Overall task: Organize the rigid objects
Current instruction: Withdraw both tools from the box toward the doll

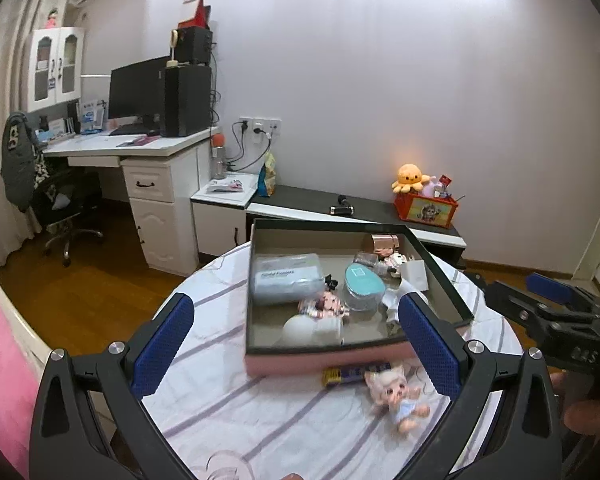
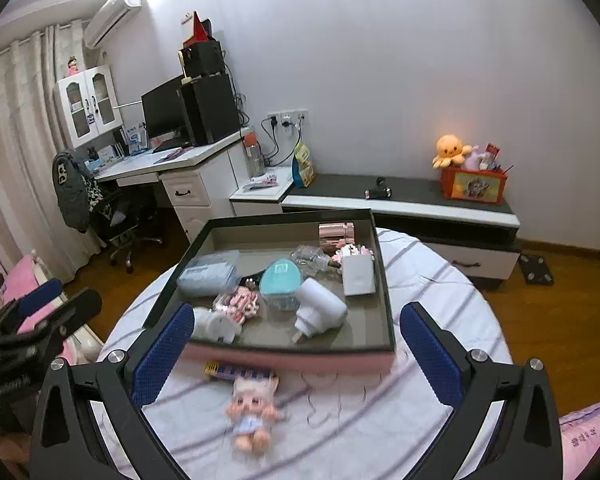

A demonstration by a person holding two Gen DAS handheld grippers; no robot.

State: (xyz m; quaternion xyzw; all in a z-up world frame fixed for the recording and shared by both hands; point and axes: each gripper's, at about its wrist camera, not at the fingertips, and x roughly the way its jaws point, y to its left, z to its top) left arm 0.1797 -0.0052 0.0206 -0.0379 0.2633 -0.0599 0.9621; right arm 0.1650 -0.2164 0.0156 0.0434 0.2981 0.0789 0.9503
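We are holding the left tongs (image 1: 296,344) and the right tongs (image 2: 296,354) above the round tabletop (image 1: 228,408), both spread as wide as they go and gripping nothing. Ahead of both pairs the pink-sided box (image 1: 320,362) is sitting on the striped cloth, its dark rim framing the open tray.

Inside it we are seeing most of the rigid objects already gathered: a clear pack of tissues (image 1: 286,278) toward the far left, a teal-lidded container (image 1: 364,286) near the middle, a rose-gold case (image 2: 336,234) at the far right corner, a white box (image 2: 358,276) just beside it, a white plug adapter (image 2: 320,310) toward the near edge, and a pink figurine (image 1: 326,306) by a white rounded piece (image 1: 300,328).

Two things are still lying outside, between the box and the tongs: a doll (image 2: 254,414) with pale hair on its back on the cloth, and a blue-and-yellow pack (image 2: 240,372) touching the box's near wall. In the left view the doll is sitting closer to the right-hand finger.

We are judging the task as well advanced, with these two pieces left to place in the box.
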